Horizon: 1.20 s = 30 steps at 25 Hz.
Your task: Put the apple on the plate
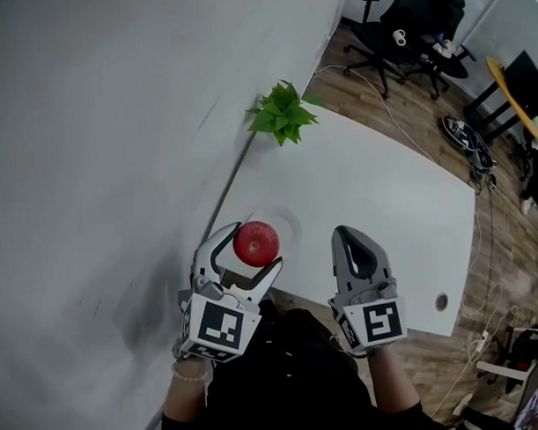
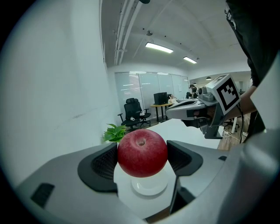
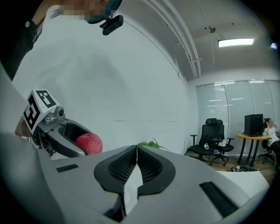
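My left gripper [image 1: 253,245] is shut on a red apple [image 1: 256,243], held above a small white plate [image 1: 287,225] on the white table [image 1: 374,197]. In the left gripper view the apple [image 2: 142,152] sits between both pads, stem end up, with the plate [image 2: 148,184] right below it. My right gripper [image 1: 355,242] hovers to the right of the apple, shut and empty. In the right gripper view its jaws [image 3: 136,164] meet tip to tip, and the apple [image 3: 89,144] shows at the left inside the other gripper.
A green potted plant [image 1: 282,112] stands at the table's far end by the grey wall [image 1: 116,127]. Black office chairs [image 1: 404,37] and cables lie on the wooden floor beyond. A round cable hole [image 1: 442,301] is near the table's right front corner.
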Available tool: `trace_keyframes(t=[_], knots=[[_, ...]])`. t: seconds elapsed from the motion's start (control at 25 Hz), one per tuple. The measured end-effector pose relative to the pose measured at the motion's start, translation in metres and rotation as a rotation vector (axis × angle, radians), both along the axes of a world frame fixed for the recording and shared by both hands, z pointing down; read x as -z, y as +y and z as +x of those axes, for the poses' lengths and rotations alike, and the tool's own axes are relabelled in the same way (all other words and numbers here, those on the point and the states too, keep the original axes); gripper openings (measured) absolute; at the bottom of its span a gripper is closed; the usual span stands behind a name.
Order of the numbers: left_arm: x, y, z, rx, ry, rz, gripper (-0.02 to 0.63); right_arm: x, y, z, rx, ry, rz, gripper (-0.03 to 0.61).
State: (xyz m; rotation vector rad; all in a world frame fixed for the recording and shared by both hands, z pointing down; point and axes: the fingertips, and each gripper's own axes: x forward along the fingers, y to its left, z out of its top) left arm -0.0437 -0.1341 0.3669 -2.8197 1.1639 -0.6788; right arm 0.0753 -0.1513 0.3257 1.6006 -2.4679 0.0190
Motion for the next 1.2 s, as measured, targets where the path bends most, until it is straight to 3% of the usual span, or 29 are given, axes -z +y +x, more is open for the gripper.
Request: trace_keyframes(t=[0.96,1.2], knots=[[-0.031,-0.040,0.019,0.032,-0.031,-0.058,0.367,-0.016,-0.028,0.032,0.015,0.014,-0.056,0.041],[-0.045,-0.045,0.025,0.023,-0.075,-0.074,0.367,-0.022,-0.032,0.035,0.022,0.014,-0.078,0.041]])
